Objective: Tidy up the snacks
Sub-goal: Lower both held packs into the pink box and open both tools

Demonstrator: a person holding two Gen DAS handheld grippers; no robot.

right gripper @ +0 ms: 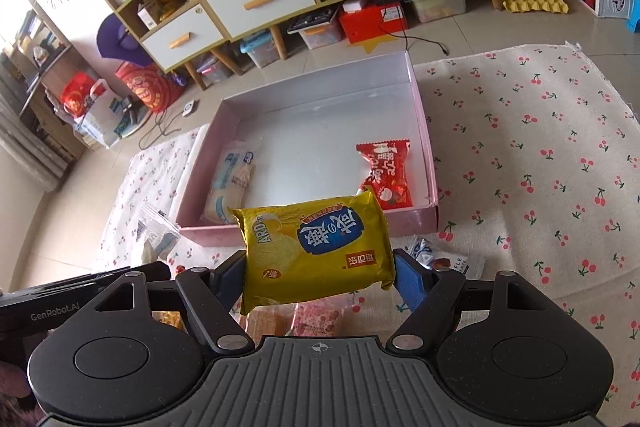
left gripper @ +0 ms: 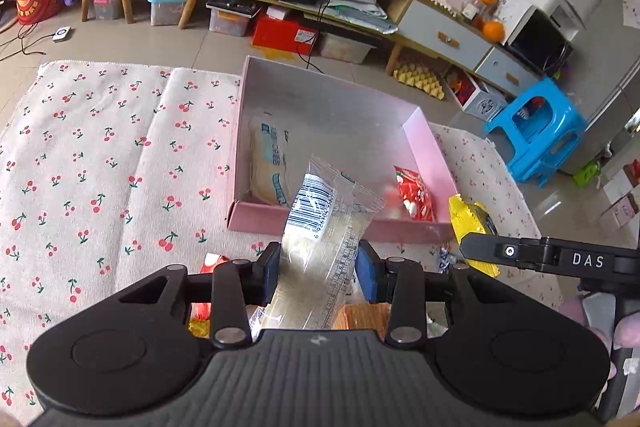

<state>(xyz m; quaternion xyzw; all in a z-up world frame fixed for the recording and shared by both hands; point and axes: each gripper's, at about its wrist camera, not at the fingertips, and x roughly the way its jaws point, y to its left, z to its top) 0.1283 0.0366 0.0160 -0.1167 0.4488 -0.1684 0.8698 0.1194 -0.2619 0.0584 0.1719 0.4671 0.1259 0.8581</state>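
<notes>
Left wrist view: the left gripper clamps a clear, crinkly plastic packet between its blue pads, the barcoded end standing up above the fingers. Just beyond lies the shallow pink cardboard box with a pale glossy floor, resting on a cherry-print cloth. Inside it lie a pale blue-lettered pouch at the left wall and a red foil wrapper near the right corner.

Right wrist view: the right gripper grips a glossy yellow pillow-shaped snack bag by its two short ends, the bag held crosswise in front of the box's near wall. More wrapped snacks lie on the cloth beneath the fingers.
</notes>
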